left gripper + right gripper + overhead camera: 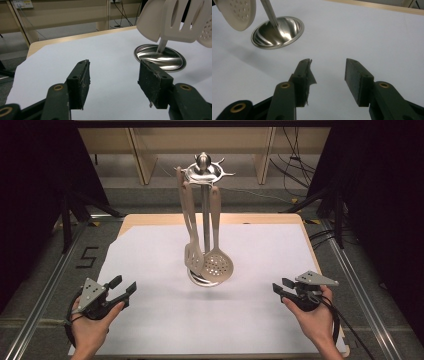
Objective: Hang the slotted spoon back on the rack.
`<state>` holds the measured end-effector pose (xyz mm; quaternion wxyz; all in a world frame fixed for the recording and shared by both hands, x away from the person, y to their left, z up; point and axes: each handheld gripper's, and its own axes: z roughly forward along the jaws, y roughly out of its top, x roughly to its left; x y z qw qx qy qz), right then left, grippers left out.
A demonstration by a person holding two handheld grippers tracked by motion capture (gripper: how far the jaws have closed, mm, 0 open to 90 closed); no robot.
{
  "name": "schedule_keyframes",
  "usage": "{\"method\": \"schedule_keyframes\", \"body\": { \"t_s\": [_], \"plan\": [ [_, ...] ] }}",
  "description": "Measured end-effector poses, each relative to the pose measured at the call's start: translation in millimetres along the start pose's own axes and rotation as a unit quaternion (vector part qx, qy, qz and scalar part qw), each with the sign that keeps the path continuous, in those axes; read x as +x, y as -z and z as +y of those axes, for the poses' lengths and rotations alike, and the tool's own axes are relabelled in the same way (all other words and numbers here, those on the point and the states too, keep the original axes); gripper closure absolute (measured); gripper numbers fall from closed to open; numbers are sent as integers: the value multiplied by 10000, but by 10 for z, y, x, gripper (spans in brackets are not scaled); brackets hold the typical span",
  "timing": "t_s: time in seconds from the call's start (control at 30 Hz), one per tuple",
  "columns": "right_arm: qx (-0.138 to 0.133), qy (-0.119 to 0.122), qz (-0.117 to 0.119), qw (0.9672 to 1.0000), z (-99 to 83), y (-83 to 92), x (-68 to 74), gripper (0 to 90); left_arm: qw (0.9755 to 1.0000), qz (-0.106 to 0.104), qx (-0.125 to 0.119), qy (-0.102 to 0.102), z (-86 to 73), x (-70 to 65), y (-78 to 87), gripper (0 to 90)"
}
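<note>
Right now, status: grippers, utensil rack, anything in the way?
Left gripper open, empty, near table edge. Right gripper open, empty, opposite side. Rack upright mid-table, slotted turner and skimmer hanging. White sheet bare between grippers and rack.

My left tongs [124, 289] and right tongs [280, 289] are black with brass-coloured rivets and grey top plates. The surface [150, 250] is white over pale wood edging. At its middle, the utensil stand [202, 210] is shiny silver; on it hang a beige slotted turner [193, 256] and a beige skimmer [218, 265] dotted with holes
</note>
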<state>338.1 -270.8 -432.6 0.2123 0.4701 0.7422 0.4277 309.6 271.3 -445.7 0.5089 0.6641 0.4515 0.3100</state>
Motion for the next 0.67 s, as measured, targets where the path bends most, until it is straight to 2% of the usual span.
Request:
{"method": "schedule_keyframes", "body": {
  "t_s": [0.03,0.13,0.17,0.2,0.23,0.27,0.33,0.37,0.4,0.43,0.47,0.5,0.53,0.57,0.63,0.67],
  "plan": [
    [120,-117,42,9999,1,11,7,561,10000,41,54,-19,-4,6,5,417],
    [95,-1,26,10000,-13,-4,-52,561,9999,79,102,24,-27,21,-9,415],
    [80,-58,4,10000,-23,-10,-51,561,9999,78,131,8,-32,25,-12,414],
    [108,40,-67,9999,-29,-11,-75,561,9999,76,126,29,-40,23,-21,412],
    [182,-135,-31,9997,-45,-15,-60,561,9998,95,163,-17,-43,20,-24,412],
    [199,80,-54,9998,-52,-26,-103,561,9998,88,165,-44,-47,21,-32,411],
    [288,-182,-65,9994,-72,-21,-87,560,9998,83,187,-60,-54,10,-47,409],
    [341,-216,-85,9991,-74,-19,-85,560,9997,102,219,-89,-55,1,-48,408],
    [318,-223,-58,9992,-79,-28,-82,558,9996,86,229,-102,-57,-3,-49,406],
    [240,-53,-22,9997,-79,-47,-111,554,9996,93,246,-119,-58,-5,-47,404],
    [228,-17,-9,9997,-78,-52,-110,551,9996,87,257,-124,-60,-6,-45,403],
    [239,-31,-2,9997,-75,-57,-103,546,9996,85,262,-111,-63,-7,-44,402],
    [200,-168,-53,9996,-80,-64,-69,542,9996,77,266,-103,-67,-6,-44,400],
    [244,-147,-35,9996,-76,-65,-67,539,9996,79,275,-89,-71,-4,-42,399],
    [222,78,-55,9997,-67,-70,-91,533,9996,66,275,-57,-80,6,-48,397],
    [235,-69,-60,9997,-69,-71,-67,531,9996,67,281,-64,-82,11,-51,395]
  ]
}}
